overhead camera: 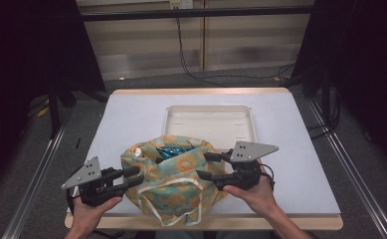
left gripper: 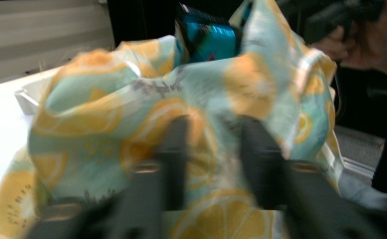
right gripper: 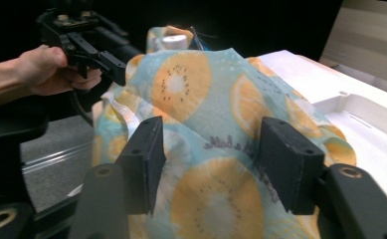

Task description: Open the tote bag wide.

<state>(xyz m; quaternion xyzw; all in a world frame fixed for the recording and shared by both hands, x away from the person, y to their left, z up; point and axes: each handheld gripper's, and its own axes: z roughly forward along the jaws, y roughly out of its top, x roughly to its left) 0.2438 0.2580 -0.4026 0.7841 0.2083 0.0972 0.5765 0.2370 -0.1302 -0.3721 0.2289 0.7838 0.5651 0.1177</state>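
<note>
- Both pairs of jaws are seen parted, with nothing gripped; the left gripper point(overhead camera: 131, 175) and right gripper point(overhead camera: 207, 165) flank the mint, orange-slice-printed cloth bag point(overhead camera: 173, 181) at lower centre.
- The shiny blue packet point(overhead camera: 173, 151) is judged still unremoved; the cream plastic tray point(overhead camera: 253, 122) behind lies empty.
- Both hands are held low, pointed inward.

Bag point(overhead camera: 173, 179) at your table edge point(overhead camera: 206, 222), tray point(overhead camera: 211, 124) just behind; your left gripper point(overhead camera: 137, 175) at its left, right gripper point(overhead camera: 207, 165) at right.
</note>
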